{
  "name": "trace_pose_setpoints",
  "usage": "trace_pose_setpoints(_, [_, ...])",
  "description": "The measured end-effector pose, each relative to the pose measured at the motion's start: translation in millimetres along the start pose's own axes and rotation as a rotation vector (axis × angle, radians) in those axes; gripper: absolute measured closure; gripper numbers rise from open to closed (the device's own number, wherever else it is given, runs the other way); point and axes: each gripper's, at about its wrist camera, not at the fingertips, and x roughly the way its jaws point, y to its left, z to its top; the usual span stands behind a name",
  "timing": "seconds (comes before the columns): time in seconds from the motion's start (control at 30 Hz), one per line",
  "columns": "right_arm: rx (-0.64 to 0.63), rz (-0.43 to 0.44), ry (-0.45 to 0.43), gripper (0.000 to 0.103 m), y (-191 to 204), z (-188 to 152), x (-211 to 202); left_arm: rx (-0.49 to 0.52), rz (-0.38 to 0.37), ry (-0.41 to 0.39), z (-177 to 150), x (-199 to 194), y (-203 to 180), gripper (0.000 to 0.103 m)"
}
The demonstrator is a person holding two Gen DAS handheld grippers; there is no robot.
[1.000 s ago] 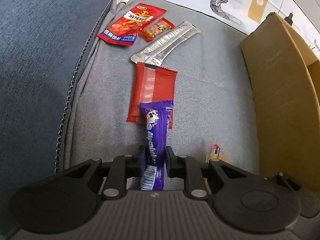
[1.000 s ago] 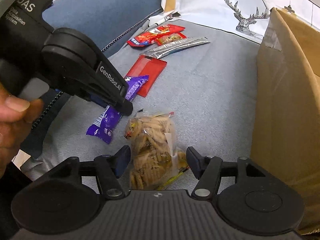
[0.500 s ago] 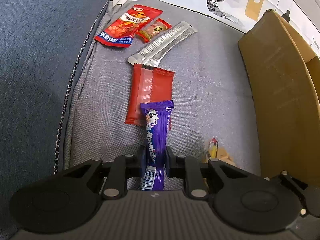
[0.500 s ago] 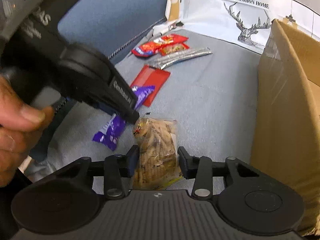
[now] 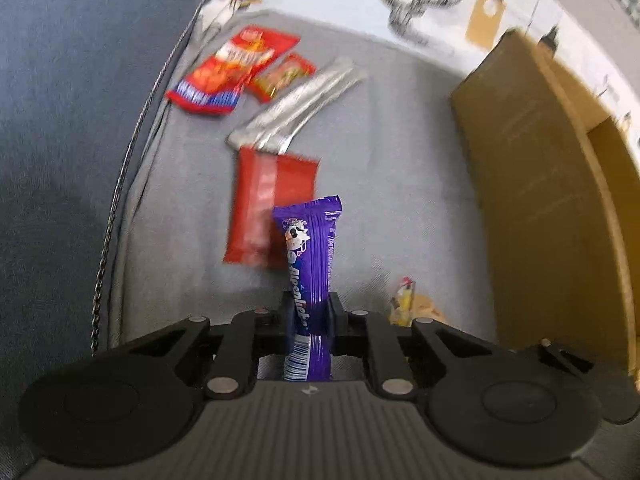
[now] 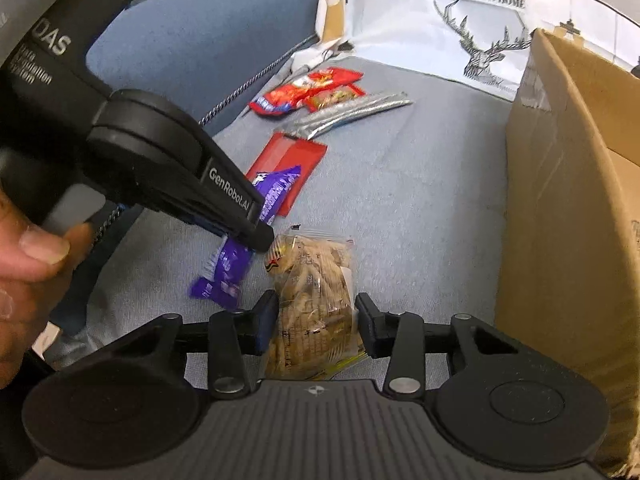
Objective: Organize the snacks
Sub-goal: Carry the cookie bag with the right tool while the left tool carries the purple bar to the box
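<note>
Two hand-held grippers point down at a grey sofa seat (image 6: 420,208) strewn with snacks. The left gripper (image 5: 310,312) is clamped tight on a purple candy bar (image 5: 310,256), gripping it near its barcode end; the bar's far end sticks out ahead of the fingers, over the seat. A hand (image 6: 28,264) holds this gripper at its grip.

The right gripper (image 6: 316,320) has a clear bag of biscuits (image 6: 316,284) between its fingers. Its jaws have just closed in on the bag and now stand partly open, with both pads against the bag's sides. The bag lies near the seat's front edge, just beside the purple bar.

Further back on the seat lies a flat red packet (image 5: 272,208), then silver sachets (image 5: 296,112), then a red chip bag (image 5: 232,72) and a small red sweet (image 5: 284,76) near the back corner. A cardboard box (image 6: 576,208) stands at the seat's right edge. A white deer-print cushion (image 6: 460,28) lines the back.
</note>
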Motion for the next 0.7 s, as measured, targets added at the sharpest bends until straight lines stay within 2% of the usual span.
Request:
trace_pose_setpoints(0.1, [0.008, 0.001, -0.046, 0.059, -0.3, 4.2, -8.8, -0.024, -0.048, -0.069, 3.2, -11.7, -0.2, 0.087])
trace_pose_setpoints(0.23, [0.014, -0.006, -0.107, 0.059, -0.8, 8.9, -21.5, -0.057, -0.074, -0.164, 8.0, -25.4, 0.9, 0.087])
trace_pose_setpoints(0.53, [0.035, -0.035, -0.189, 0.059, -9.3, 17.1, -36.7, -0.068, -0.133, -0.232, 12.3, -36.0, -3.8, 0.087])
trace_pose_setpoints(0.7, [0.043, -0.047, -0.260, 0.059, -12.9, 22.0, -47.6, -0.076, -0.144, -0.298, 12.9, -46.4, -2.5, 0.087])
